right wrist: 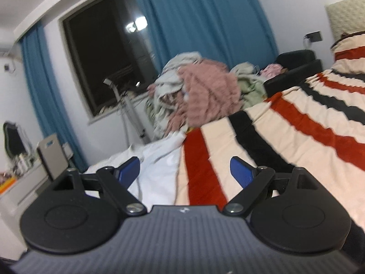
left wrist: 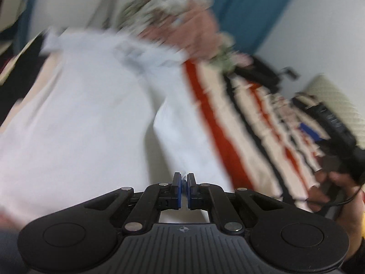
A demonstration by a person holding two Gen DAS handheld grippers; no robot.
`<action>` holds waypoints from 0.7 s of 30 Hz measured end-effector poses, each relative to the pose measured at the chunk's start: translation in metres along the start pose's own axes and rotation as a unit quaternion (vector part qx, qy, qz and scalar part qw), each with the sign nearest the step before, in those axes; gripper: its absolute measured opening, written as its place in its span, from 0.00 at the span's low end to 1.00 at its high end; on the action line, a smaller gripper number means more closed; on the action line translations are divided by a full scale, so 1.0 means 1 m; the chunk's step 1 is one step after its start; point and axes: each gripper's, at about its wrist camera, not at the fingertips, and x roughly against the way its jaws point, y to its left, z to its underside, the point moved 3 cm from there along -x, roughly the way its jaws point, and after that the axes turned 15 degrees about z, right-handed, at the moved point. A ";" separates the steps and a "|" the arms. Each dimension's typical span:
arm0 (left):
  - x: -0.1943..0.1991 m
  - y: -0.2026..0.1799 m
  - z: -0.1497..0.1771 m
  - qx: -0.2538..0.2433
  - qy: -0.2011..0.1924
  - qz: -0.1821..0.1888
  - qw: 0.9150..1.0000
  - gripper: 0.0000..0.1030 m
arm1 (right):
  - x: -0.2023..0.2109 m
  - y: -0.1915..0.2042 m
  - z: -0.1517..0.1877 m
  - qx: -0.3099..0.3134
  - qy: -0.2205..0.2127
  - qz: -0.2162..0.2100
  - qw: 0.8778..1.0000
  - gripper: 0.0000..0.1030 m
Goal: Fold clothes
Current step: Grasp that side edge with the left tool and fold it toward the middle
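left gripper (left wrist: 184,188) pinched shut on the white garment (left wrist: 91,118), which lies spread over the striped blanket (right wrist: 285,137) – right gripper (right wrist: 184,171) hangs above it, fingers wide apart, holding nothing.

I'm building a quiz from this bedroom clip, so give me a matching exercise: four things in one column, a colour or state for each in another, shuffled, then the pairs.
Things:
1. left hand-held gripper
2. right hand-held gripper
3. curtain
4. blanket

Colour or state:
A. teal blue
B. open, holding nothing
C. cream with red and black stripes
D. shut on the white garment

Pairs: 1-D, 2-B, 3-A, 4-C
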 end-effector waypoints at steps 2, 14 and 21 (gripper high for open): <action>-0.005 0.008 0.005 -0.005 0.021 -0.034 0.999 0.04 | -0.001 0.012 0.007 0.019 0.014 -0.005 1.000 0.85; -0.013 0.001 0.008 -0.044 0.045 -0.066 0.996 0.42 | 0.006 0.049 0.035 0.078 0.040 -0.033 0.996 0.85; 0.001 -0.027 -0.028 -0.112 -0.049 -0.075 0.990 0.79 | 0.014 0.056 0.039 0.081 0.035 -0.043 0.995 0.85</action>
